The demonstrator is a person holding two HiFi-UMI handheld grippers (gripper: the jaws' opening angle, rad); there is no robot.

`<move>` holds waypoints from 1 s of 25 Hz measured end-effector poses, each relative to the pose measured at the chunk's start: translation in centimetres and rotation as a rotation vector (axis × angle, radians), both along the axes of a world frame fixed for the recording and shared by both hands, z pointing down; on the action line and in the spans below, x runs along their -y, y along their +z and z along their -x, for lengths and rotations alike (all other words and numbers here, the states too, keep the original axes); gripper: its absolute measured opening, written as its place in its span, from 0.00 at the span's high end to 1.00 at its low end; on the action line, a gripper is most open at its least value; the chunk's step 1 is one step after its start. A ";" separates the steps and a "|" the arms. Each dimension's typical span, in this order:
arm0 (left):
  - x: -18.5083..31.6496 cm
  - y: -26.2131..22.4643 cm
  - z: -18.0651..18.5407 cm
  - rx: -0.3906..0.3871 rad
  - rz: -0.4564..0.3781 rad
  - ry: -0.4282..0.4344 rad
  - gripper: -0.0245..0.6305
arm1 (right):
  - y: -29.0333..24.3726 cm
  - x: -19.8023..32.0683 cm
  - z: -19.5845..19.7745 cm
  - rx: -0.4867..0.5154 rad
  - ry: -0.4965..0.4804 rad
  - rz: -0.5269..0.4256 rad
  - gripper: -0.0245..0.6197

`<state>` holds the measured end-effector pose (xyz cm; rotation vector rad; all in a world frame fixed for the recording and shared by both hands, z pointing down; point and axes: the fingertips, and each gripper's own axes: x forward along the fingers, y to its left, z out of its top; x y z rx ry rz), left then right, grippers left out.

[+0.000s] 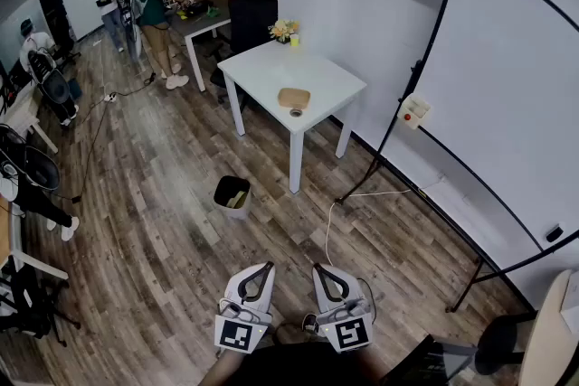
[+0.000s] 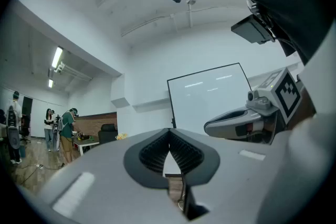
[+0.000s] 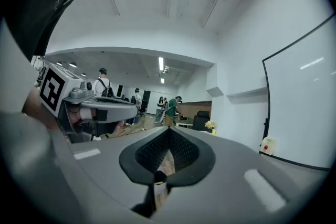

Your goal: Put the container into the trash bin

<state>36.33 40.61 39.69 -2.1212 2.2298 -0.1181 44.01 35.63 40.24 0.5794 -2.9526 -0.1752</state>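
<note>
A flat tan container [image 1: 294,98] lies on the white table [image 1: 317,72] near its front edge, with a small dark round thing [image 1: 296,112] just in front of it. On the wooden floor left of the table's front leg stands the small black trash bin [image 1: 232,194], with something yellowish inside. Both grippers are held low and close to my body, well short of the bin and the table. My left gripper [image 1: 268,266] [image 2: 169,131] is shut and empty. Beside it, my right gripper [image 1: 317,268] [image 3: 169,130] is also shut, with nothing between its jaws.
A large whiteboard [image 1: 493,95] on a black stand fills the right side, its legs [image 1: 466,285] reaching onto the floor, and a white cable [image 1: 330,221] trails nearby. Flowers [image 1: 284,30] sit at the table's far corner. Behind are a black chair [image 1: 251,9] and several people [image 1: 156,4].
</note>
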 end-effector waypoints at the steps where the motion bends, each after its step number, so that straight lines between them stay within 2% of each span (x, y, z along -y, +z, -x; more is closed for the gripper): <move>1: 0.3 0.0 0.2 0.004 0.000 0.000 0.96 | 0.0 0.2 0.2 0.002 -0.009 -0.002 0.95; 7: 2.6 0.0 0.3 0.029 -0.010 0.005 0.96 | 0.3 2.1 0.7 0.008 -0.027 -0.029 0.94; 17: 6.6 0.9 -1.8 0.020 0.014 -0.046 0.96 | 1.9 7.0 -0.4 0.002 -0.093 0.000 0.94; 21: 8.0 1.6 -0.7 -0.005 0.033 -0.048 0.96 | 2.5 8.9 1.0 -0.004 -0.089 0.010 0.94; 25: 10.0 2.4 2.5 -0.041 0.024 -0.031 0.96 | 3.2 11.0 4.4 -0.031 -0.074 0.002 0.94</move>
